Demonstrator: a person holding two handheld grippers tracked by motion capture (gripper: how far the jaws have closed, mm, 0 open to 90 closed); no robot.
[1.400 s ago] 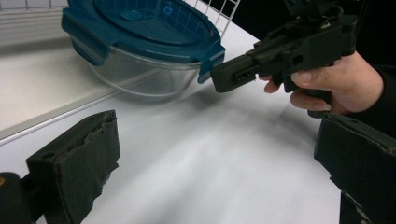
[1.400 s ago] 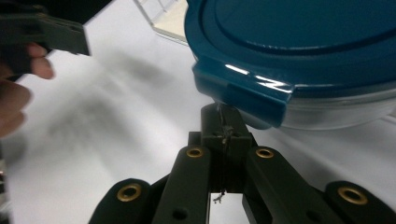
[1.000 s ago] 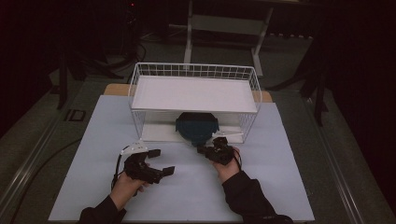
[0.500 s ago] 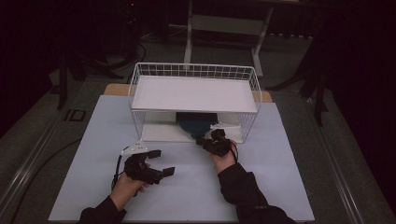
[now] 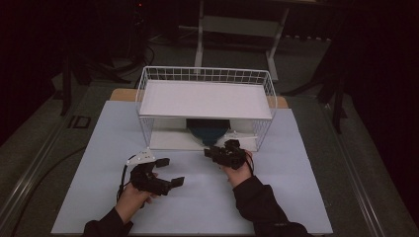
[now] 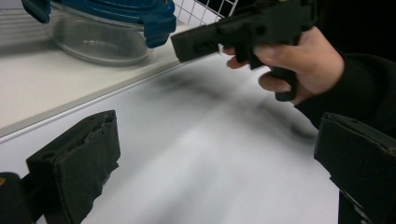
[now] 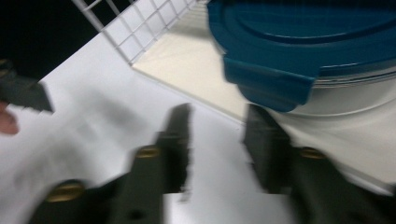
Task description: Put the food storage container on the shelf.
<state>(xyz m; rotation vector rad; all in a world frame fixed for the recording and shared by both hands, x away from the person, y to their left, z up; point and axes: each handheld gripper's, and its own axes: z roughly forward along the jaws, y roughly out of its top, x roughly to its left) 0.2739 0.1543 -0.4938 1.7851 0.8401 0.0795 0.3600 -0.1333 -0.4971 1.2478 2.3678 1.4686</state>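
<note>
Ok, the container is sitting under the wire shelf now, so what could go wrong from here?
1. The right gripper, its fingers just opened with nothing between them, sits close to the blue lid's clip; pulling back carelessly could catch it and drag the container out.
2. The container rests near the front edge of the shelf's lower board, so a bump might slide it off.
3. The wire shelf is close above; lifting the hand could knock it.

I work in a dim lab or studio. My pale blue-white surface [image 5: 306, 197] stands among dark curtains. A grey metal stand [image 5: 237, 24] sits behind it.
</note>
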